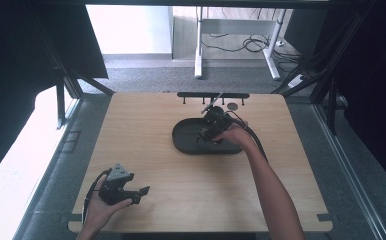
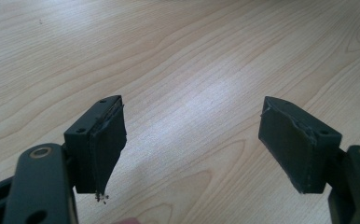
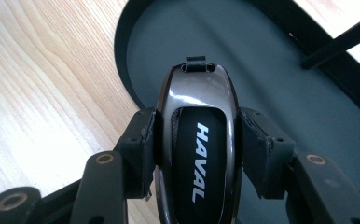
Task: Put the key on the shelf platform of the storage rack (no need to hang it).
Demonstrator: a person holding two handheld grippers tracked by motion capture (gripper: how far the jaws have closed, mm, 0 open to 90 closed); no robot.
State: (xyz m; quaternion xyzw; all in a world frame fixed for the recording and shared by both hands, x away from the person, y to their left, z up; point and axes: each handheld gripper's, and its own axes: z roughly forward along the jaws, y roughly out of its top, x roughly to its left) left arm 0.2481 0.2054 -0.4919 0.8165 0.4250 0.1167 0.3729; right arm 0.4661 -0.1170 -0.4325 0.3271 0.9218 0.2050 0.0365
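Right claw (image 3: 197,140) is gripping a dark car key fob (image 3: 197,154) marked HAVAL by its sides, holding it over the dark oval tray (image 1: 186,145) right of the tabletop's (image 1: 146,125) centre; whether the fob is touching the tray floor is unclear; left claw (image 2: 192,149) is resting wide open and empty over bare wood at the near left.

Tool (image 3: 197,140) clamping key fob (image 3: 197,140) over tray (image 3: 280,70)

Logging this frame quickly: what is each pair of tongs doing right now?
Left tongs: open, nothing between them, above the light wooden table.
Right tongs: shut on a glossy dark HAVAL car key fob.
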